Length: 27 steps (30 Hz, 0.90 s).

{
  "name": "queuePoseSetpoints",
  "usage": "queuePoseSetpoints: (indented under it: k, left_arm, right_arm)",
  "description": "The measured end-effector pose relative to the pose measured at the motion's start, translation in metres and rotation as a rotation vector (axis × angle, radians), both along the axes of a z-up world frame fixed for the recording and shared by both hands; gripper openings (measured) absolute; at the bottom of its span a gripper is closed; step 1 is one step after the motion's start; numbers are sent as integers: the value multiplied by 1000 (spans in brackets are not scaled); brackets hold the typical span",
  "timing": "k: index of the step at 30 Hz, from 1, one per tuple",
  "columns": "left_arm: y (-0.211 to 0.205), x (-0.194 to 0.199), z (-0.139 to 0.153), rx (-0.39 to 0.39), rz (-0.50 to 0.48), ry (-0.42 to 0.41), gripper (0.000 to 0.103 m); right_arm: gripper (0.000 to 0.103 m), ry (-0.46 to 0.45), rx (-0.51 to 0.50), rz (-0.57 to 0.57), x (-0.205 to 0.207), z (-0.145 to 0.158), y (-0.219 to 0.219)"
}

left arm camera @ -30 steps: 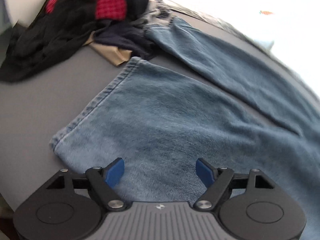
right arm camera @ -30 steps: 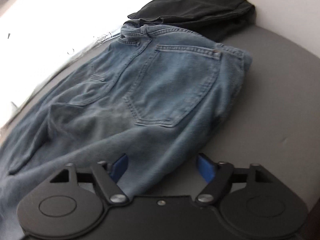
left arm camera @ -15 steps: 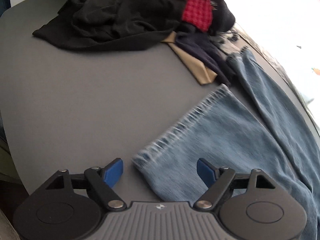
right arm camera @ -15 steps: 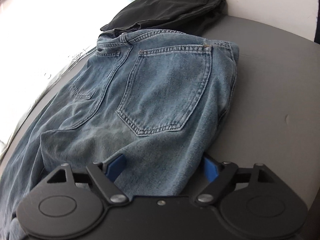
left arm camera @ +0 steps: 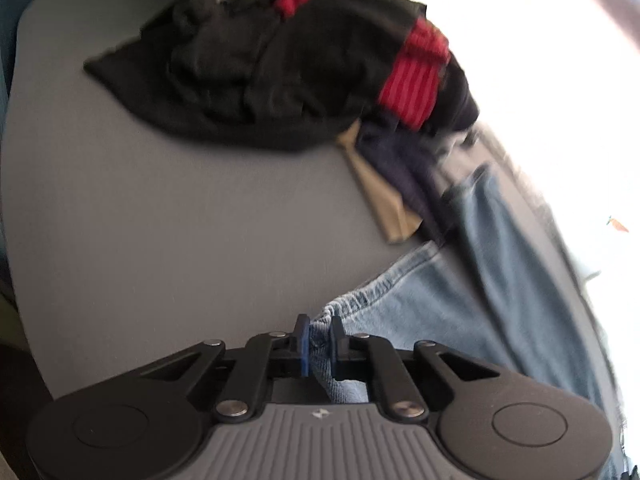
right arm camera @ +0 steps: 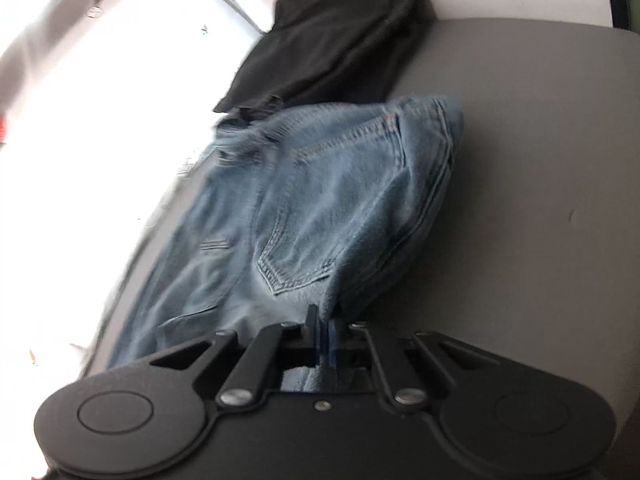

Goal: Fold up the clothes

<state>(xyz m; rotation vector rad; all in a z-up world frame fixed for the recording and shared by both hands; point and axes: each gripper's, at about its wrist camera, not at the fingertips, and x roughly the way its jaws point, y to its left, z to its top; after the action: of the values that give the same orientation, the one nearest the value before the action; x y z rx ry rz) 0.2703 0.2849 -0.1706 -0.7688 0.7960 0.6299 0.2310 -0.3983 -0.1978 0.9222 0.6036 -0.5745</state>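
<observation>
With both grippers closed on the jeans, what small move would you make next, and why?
Probably lift both ends together and carry the near leg over the far one. The left gripper pinches the hem, the right gripper the edge below the pocket, and the jeans lie with legs spread apart.

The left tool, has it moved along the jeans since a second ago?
Yes. The left tool slid from mid-leg to the hem of the jeans, toward the bare table, and closed on it.

Jeans [right arm camera: 320, 208]: blue denim cloth, rough, faded, thick stitched seams. Table [left arm camera: 160, 220]: grey, smooth, matt. Clothes pile [left arm camera: 280, 72]: soft black and red cloth. Left gripper [left arm camera: 319, 340]: matt black plastic, shiny metal screws, ribbed grey top.
</observation>
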Motion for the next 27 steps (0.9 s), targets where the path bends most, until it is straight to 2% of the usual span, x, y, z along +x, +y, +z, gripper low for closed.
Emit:
queuePoseSetpoints:
  k: [3, 6, 7, 9, 11, 12, 13, 15, 17, 21, 23, 25, 27]
  left_arm:
    - [9, -11, 20, 32, 16, -11, 11]
    - [20, -27, 23, 70, 32, 26, 10]
    - [23, -32, 19, 83, 37, 50, 10]
    - [28, -40, 2, 90, 42, 104, 11]
    - [35, -46, -18, 45, 62, 142, 12]
    - [35, -50, -24, 32, 78, 153, 14]
    - [34, -53, -26, 36, 89, 160, 17]
    - [27, -56, -21, 82, 92, 154, 23]
    - [18, -52, -12, 156, 76, 164, 25]
    - [-4, -42, 4, 282, 13, 153, 38]
    - [-16, -36, 10, 321, -17, 131, 43]
    - [-32, -29, 15, 342, -41, 118, 53]
    - [-46, -21, 16, 335, -61, 109, 54]
  right_arm:
    - [4, -24, 3, 15, -22, 19, 5]
    - [4, -16, 32, 23, -39, 20, 13]
    - [4, 8, 30, 40, -42, 17, 17]
    - [6, 112, 10, 101, -39, 3, 24]
    - [10, 208, 32, 118, -36, -13, 28]
    - [12, 224, 46, 122, -36, -19, 28]
    - [15, 221, 55, 110, -39, -20, 27]
    - [49, 186, 47, 63, -48, -15, 21]
    - [51, 150, 19, 29, -55, -8, 14]
    - [51, 117, -16, -2, -62, 1, -13]
    - [52, 103, -17, -35, -60, 2, -28]
    - [54, 73, 7, -79, -52, -4, -47]
    - [56, 42, 40, -127, -48, -11, -65]
